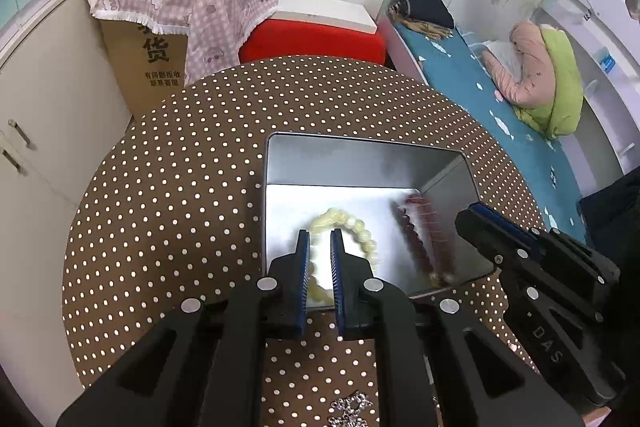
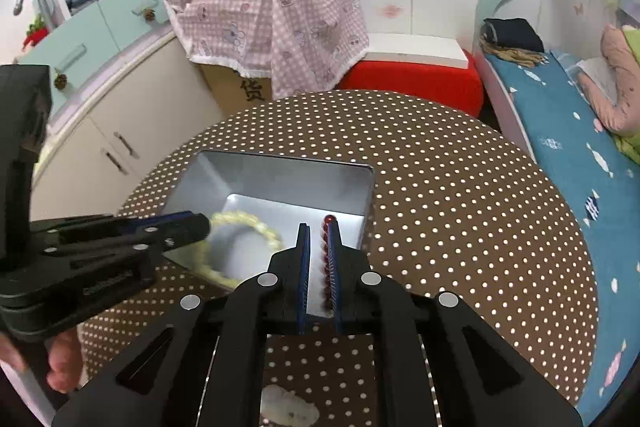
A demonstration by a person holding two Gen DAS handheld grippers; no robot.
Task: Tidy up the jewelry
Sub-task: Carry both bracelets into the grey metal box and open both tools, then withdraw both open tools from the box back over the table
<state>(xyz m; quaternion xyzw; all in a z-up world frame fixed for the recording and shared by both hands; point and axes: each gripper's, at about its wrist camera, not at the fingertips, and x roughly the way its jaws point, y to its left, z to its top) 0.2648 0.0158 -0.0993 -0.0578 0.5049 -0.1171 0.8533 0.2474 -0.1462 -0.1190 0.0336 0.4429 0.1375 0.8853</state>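
Both tongs hang over the tin [image 1: 280,163], left gripper [image 1: 320,259] pinching yellow beads [image 1: 360,227], right gripper [image 2: 319,251] pinching red beads [image 2: 327,227]; a brooch [image 1: 352,407] before the tin waits.

The open metal tin [image 1: 360,163] is the landmark. Both hand-held grippers crowd its inside: the left hand-held gripper [image 1: 320,239] over the yellow bead bracelet [image 1: 360,227], the right hand-held gripper [image 2: 319,231] over the red bead strand [image 2: 326,247]. The tin's walls hem them in. Beyond the tin, the dotted worktop [image 2: 460,207] lies bare; a sparkly piece [image 1: 352,407] sits on its near side.
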